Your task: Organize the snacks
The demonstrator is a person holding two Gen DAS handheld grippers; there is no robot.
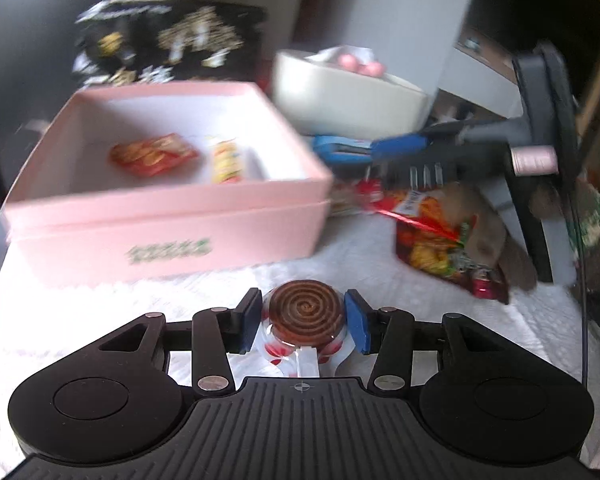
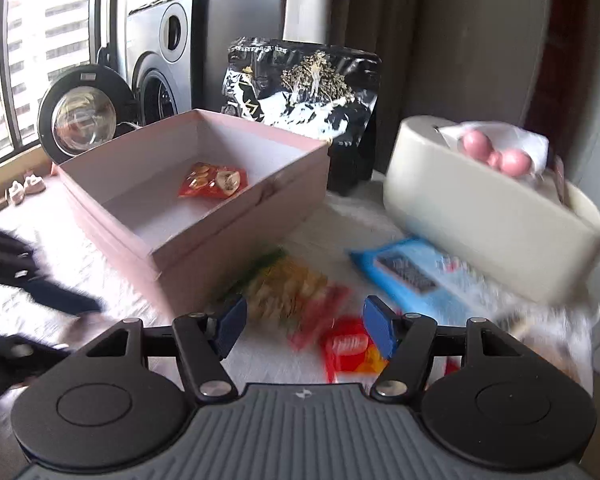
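Note:
My left gripper [image 1: 305, 322] is shut on a wrapped brown spiral candy [image 1: 306, 314], held low over the white cloth in front of the pink box [image 1: 168, 216]. The box holds a red snack packet [image 1: 154, 155] and a yellow packet [image 1: 227, 161]. My right gripper [image 2: 304, 326] is open and empty above loose snacks: a yellow-green packet [image 2: 288, 292] and a small red packet [image 2: 350, 350] beside the pink box [image 2: 228, 236]. In the left wrist view the right gripper [image 1: 480, 152] hangs over a red-yellow packet [image 1: 440, 240].
A cream bowl [image 2: 488, 220] with a pink-ball packet [image 2: 496, 156] stands at the right. A blue wipes pack [image 2: 416, 272] lies in front of it. A black patterned bag [image 2: 300, 88] stands behind the box. A washing machine [image 2: 160, 64] is at the back left.

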